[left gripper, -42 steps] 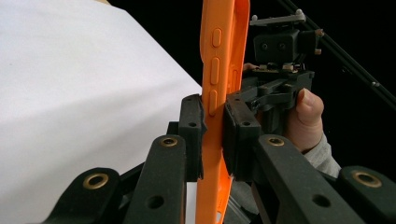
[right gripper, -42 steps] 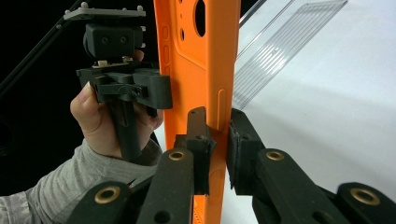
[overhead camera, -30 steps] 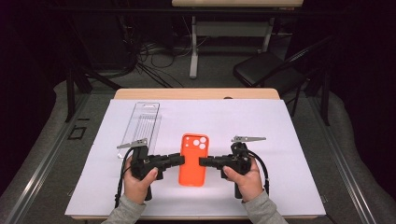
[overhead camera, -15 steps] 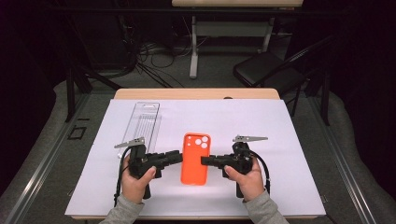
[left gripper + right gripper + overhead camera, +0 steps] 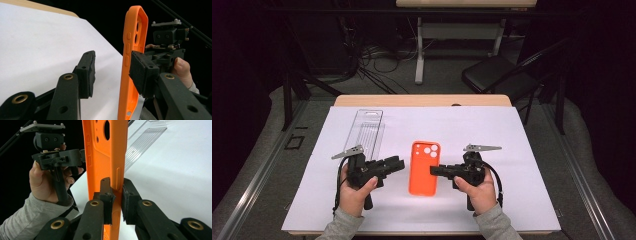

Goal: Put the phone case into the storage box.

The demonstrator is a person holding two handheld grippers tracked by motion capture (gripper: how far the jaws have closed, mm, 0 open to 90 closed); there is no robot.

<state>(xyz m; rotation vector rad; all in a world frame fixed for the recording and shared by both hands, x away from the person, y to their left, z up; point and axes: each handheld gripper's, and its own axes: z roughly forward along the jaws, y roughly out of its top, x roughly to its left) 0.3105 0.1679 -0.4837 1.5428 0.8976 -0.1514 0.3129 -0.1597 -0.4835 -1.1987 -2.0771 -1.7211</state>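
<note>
Orange phone case (image 5: 424, 168) lies camera-cutout end away from person, on white sheet (image 5: 522, 130) covering the table, roughly mid-sheet, btwn the two grippers. In right gripper view the case (image 5: 105, 157) runs up thru frame, side-button edge twd camera. Right gripper (image 5: 435, 171) comes in from case's right side; jaws clamped on that long edge, pads pinching the rim w/ case wall btwn them (image 5: 115, 202). Left gripper (image 5: 398, 163) sits just beside case's left edge, tips near it but not gripping; its jaws have just been opening, now stand apart. In left gripper view one pad (image 5: 140, 72) is close by case's (image 5: 131, 50) left rim, other pad well off over bare sheet; nothing pinched, contact at the near pad can't tell. Each gripper held in a hand, grey sleeves entering from bottom of high view: left hand (image 5: 354, 192), right hand (image 5: 479, 192). Clear plastic tray (image 5: 364, 132) lies on sheet beyond left gripper, well apart from case. Wooden table edge (image 5: 422, 100) shows past sheet's far side. Black chair (image 5: 492, 75) on floor beyond table.
</note>
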